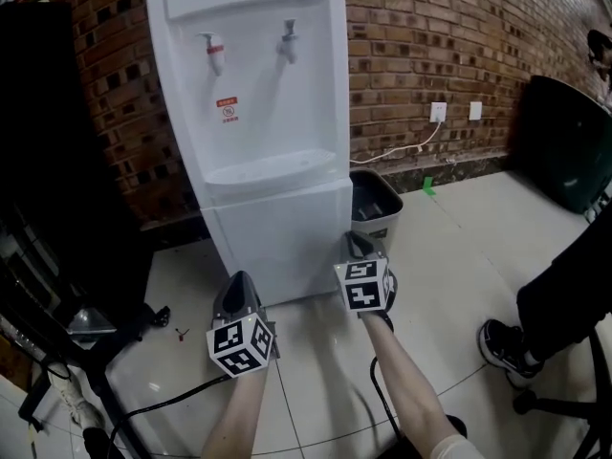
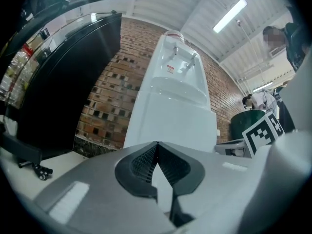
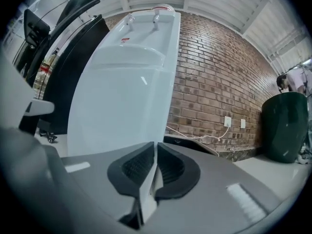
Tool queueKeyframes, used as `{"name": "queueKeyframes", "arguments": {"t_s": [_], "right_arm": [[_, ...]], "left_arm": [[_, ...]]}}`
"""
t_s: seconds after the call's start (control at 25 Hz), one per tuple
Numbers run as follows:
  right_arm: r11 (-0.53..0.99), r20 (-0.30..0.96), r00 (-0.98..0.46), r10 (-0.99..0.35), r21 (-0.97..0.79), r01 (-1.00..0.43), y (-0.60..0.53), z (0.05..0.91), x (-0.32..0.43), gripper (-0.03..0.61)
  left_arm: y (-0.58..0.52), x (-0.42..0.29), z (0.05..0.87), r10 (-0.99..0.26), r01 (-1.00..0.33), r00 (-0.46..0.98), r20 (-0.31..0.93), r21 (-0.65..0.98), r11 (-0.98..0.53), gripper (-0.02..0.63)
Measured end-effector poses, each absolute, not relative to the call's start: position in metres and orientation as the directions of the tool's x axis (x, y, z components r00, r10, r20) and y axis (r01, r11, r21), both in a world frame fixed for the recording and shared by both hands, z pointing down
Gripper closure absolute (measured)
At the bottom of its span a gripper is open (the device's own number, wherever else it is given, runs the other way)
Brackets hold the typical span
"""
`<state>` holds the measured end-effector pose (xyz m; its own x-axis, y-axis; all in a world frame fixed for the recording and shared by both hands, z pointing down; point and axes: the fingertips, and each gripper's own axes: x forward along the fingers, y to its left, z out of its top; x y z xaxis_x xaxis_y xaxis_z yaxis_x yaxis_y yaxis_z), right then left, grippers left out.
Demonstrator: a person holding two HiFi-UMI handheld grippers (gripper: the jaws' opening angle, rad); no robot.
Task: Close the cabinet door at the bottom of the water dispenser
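Note:
The white water dispenser (image 1: 258, 113) stands against the brick wall. Its bottom cabinet door (image 1: 282, 237) lies flush with the body. My left gripper (image 1: 239, 277) is just in front of the door's lower left part, and my right gripper (image 1: 356, 239) is at the door's right edge. In the left gripper view the left gripper (image 2: 156, 144) is shut with its tips touching and nothing between them, pointing at the dispenser (image 2: 170, 116). In the right gripper view the right gripper (image 3: 155, 144) shows only a thin slit, holds nothing, and faces the dispenser's (image 3: 122, 96) right front corner.
A dark waste bin (image 1: 375, 199) stands right beside the dispenser. A black cabinet (image 1: 57, 161) and a stand with cables (image 1: 172, 404) fill the left. A person's shoe (image 1: 502, 347) and leg are at the right, and a green bin (image 1: 569, 142) is at the far right.

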<state>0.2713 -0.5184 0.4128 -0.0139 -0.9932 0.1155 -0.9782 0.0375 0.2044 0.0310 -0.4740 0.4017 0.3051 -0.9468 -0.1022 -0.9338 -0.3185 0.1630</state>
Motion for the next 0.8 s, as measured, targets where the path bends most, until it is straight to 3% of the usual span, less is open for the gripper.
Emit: {"name": "queueKeyframes", "arguments": {"t_s": [0.04, 0.56, 0.8], "right_arm": [[0.033, 0.109, -0.01, -0.994, 0.216, -0.976, -0.522, 0.41, 0.272, 0.577], [0.054, 0.108, -0.029, -0.994, 0.246, -0.968, -0.534, 0.399, 0.252, 0.578], [0.137, -0.015, -0.14, -0.99, 0.12, -0.983, -0.444, 0.39, 0.197, 0.578]], "left_arm": [[-0.477, 0.029, 0.401, -0.947, -0.935, 0.304, -0.101, 0.157, -0.317, 0.604], [-0.471, 0.025, 0.375, -0.939, -0.932, 0.315, -0.137, 0.144, -0.333, 0.604], [-0.406, 0.022, 0.368, -0.92, -0.916, 0.352, -0.172, 0.142, -0.376, 0.604]]}}
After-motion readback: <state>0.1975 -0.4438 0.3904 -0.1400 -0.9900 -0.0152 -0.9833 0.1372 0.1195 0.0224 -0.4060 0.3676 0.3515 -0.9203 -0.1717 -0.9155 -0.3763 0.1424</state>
